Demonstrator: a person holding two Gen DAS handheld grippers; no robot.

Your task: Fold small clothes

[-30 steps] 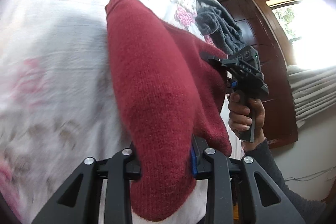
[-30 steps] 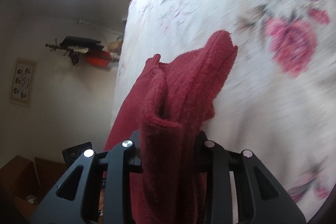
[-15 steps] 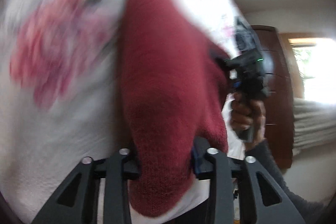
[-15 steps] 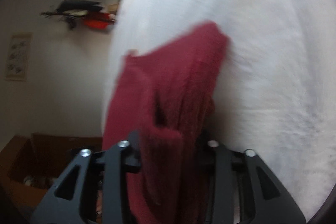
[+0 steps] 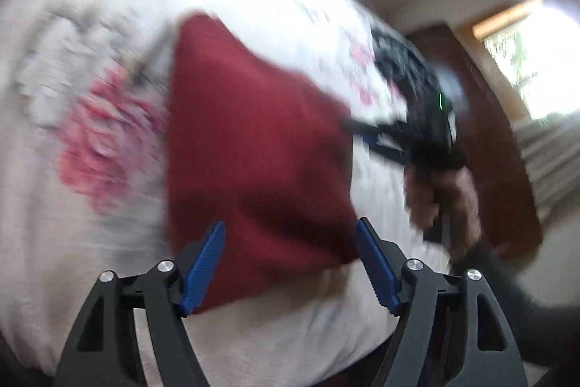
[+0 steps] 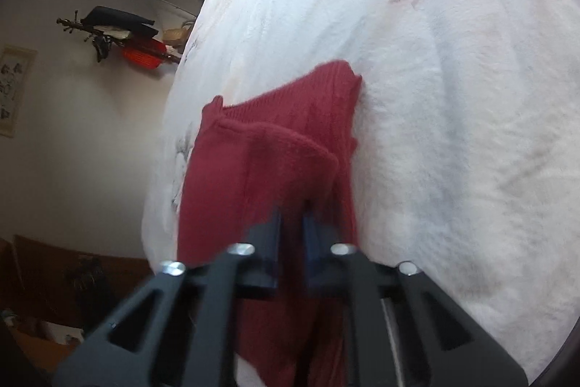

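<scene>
Red knit sweater [image 5: 253,147] lies folded on floral bedspread [image 5: 90,205]; left gripper [image 5: 290,263] spread wide, blue pads [image 5: 204,263] either side of hem, gripping nothing; right gripper [image 6: 291,223] nearly closed, fabric between fingers, grip unclear

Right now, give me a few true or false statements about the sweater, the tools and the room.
1. The left tool stands wide open, gripping nothing. True.
2. The sweater is blue. False: it is red.
3. The sweater lies on a white floral blanket. True.
4. The wall rack is bare. False: dark and red items sit on it.
5. A hand holds the right tool by its handle. True.
</scene>
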